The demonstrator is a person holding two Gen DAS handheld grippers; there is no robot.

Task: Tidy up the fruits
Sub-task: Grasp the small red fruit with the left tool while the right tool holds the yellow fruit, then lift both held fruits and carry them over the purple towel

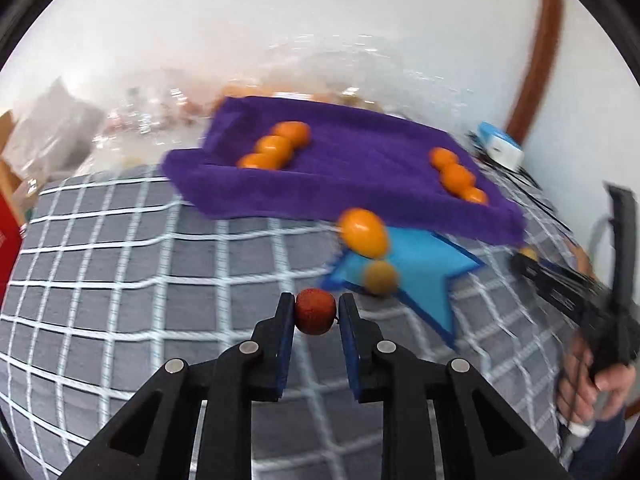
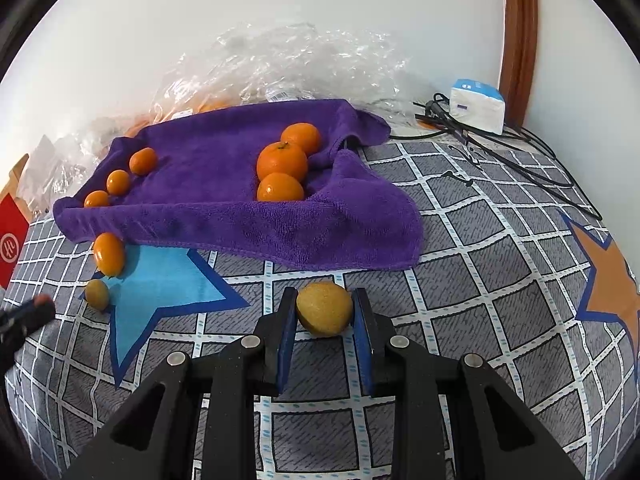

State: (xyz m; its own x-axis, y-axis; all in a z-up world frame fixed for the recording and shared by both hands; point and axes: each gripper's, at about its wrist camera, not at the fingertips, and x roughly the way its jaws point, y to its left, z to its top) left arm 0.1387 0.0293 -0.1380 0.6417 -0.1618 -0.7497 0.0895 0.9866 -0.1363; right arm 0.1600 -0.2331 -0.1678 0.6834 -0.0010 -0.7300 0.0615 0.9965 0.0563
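My left gripper [image 1: 316, 310] is shut on a small red fruit [image 1: 315, 311] and holds it above the checked bedsheet. My right gripper [image 2: 325, 309] is shut on a yellow-brown fruit [image 2: 324, 309] close over the sheet. A purple towel [image 2: 224, 216] lies beyond, with three small orange kumquats [image 2: 118, 181] in a row at its left and three larger oranges [image 2: 282, 162] at its right. An orange kumquat [image 2: 109, 253] and a dull yellow fruit [image 2: 97, 294] lie on the sheet by a blue star print [image 2: 164, 280]. The right gripper shows at the right edge of the left wrist view [image 1: 532, 258].
Crinkled clear plastic bags [image 2: 288, 64] lie behind the towel against the white wall. A white and blue box [image 2: 476, 106] and black cables [image 2: 500, 148] sit at the back right. A red box [image 2: 10, 240] stands at the left edge. A brown door frame [image 2: 520, 36] rises at the right.
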